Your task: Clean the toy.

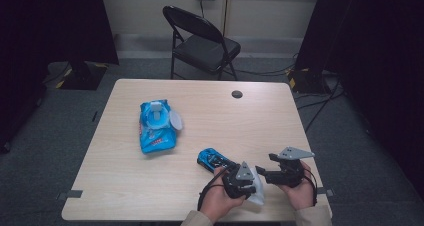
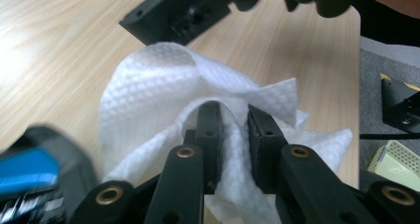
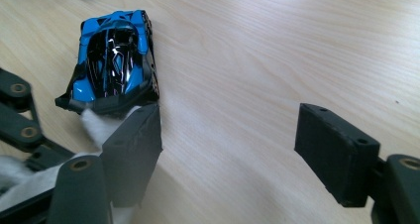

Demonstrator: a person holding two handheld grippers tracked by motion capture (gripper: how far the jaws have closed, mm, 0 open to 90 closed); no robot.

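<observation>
On the left of the wooden table [image 1: 125,181] lies a blue wet-wipe pack [image 1: 156,127], its lid flipped open, well apart from both hands; nearer the person, a blue and black toy car [image 1: 214,159] sits just beyond the left gripper [image 1: 243,178]; in the left gripper view its blue body [image 2: 27,172] shows blurred at the lower left.

The left gripper's jaws stand close together, clamped on a white wipe [image 2: 148,102]; a fold of the sheet is pinched between the two pads, and the rest billows out above and to either side of them, resting on the table; the left hand [image 1: 220,200] grips the tool from below, near the table's front edge, with the jaws pointing right towards the other gripper.

The right gripper [image 1: 267,168] has its jaws wide apart, with nothing between them but bare table; in its own view [image 3: 233,140] one pad sits just beside the car's [image 3: 111,60] rear end and a tuft of the wipe [image 3: 96,125]; the other pad hangs over open wood; the right hand [image 1: 299,190] holds it low, just right of the left, jaws aimed leftward.
</observation>
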